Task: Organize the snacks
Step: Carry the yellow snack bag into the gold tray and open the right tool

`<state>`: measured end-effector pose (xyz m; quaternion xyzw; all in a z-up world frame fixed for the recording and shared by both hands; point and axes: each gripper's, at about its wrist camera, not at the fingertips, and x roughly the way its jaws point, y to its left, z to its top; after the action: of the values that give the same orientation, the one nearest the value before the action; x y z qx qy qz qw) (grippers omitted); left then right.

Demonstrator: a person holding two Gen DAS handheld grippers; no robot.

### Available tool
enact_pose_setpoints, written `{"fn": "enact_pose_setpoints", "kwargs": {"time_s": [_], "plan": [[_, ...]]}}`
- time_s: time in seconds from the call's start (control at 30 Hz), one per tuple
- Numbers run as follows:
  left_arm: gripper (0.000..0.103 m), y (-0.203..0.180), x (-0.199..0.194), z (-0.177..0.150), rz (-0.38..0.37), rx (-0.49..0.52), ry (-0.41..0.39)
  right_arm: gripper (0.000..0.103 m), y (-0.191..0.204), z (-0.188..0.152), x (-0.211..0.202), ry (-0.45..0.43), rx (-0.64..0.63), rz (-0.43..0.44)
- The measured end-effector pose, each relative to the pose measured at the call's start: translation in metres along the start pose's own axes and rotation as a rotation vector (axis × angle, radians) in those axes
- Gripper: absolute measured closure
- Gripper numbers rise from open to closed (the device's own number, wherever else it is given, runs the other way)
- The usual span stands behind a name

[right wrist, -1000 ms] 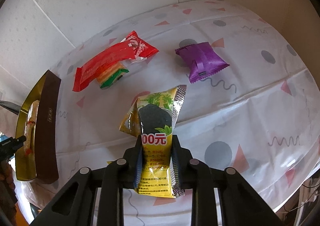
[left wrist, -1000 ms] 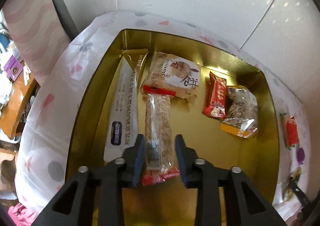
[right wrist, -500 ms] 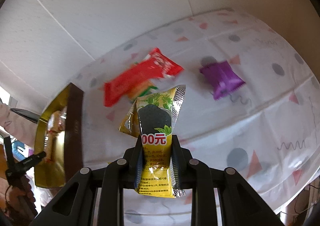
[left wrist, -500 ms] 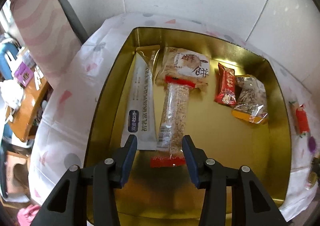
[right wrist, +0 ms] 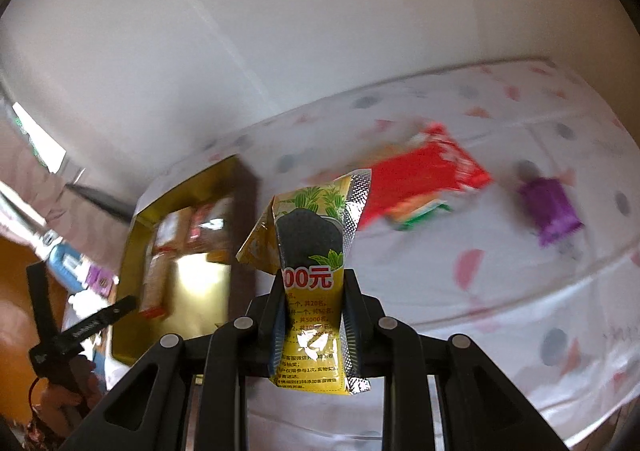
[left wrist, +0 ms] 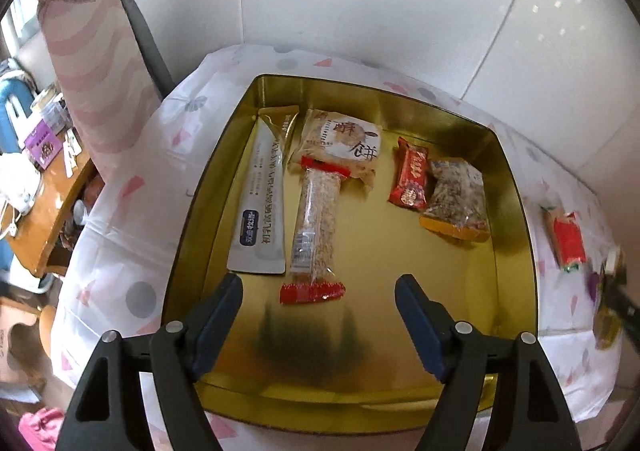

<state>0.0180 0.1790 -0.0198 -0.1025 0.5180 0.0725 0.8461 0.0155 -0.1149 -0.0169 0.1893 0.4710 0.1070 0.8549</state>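
A gold tin (left wrist: 516, 219) holds several snacks: a long white sachet (left wrist: 262, 203), a cereal bar with red ends (left wrist: 314, 227), a beige biscuit pack (left wrist: 344, 139), a red candy (left wrist: 410, 179) and a clear nut bar (left wrist: 456, 197). My left gripper (left wrist: 319, 291) hovers above the tin's near end; its jaws are opening and nothing is between them. The cereal bar lies free just beyond its tips. My right gripper (right wrist: 314, 315) is shut on a yellow packet (right wrist: 312, 275), held up over the tablecloth. The tin (right wrist: 132, 251) sits to its left in the right wrist view.
On the patterned cloth right of the tin lie a red packet (right wrist: 424, 183) over a green-edged one, and a purple packet (right wrist: 550, 209). A red packet (left wrist: 566, 239) shows beside the tin. White walls stand behind. A desk (left wrist: 44, 207) with clutter is beyond the table's left edge.
My left gripper let go of the cereal bar, spread wide and drew back and up. My right gripper lifted the yellow packet and swung left, bringing the tin into view.
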Motion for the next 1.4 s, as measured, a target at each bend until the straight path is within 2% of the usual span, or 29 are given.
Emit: {"fn": "enact_pose_setpoints", "kwargs": {"time_s": [0.27, 0.4, 0.6, 0.77, 1.0, 1.4], "plan": [[0.019, 0.008, -0.011, -0.007, 0.012, -0.001, -0.007, 0.078, 0.077, -0.002, 0.034, 0.093, -0.177, 0.088], [0.018, 0.012, -0.017, -0.011, 0.029, 0.006, -0.011, 0.078, 0.108, -0.007, 0.056, 0.145, -0.256, 0.103], [0.018, 0.016, -0.024, -0.014, 0.052, 0.025, -0.025, 0.078, 0.138, -0.013, 0.085, 0.206, -0.304, 0.124], [0.018, 0.021, -0.031, -0.017, 0.06, 0.033, -0.038, 0.078, 0.149, -0.014, 0.092, 0.221, -0.315, 0.129], [0.016, 0.031, -0.037, -0.017, 0.073, 0.02, -0.053, 0.078, 0.158, -0.009, 0.116, 0.252, -0.256, 0.122], [0.015, 0.048, -0.044, -0.021, 0.101, 0.004, -0.057, 0.076, 0.177, -0.005, 0.144, 0.266, -0.235, 0.088]]}}
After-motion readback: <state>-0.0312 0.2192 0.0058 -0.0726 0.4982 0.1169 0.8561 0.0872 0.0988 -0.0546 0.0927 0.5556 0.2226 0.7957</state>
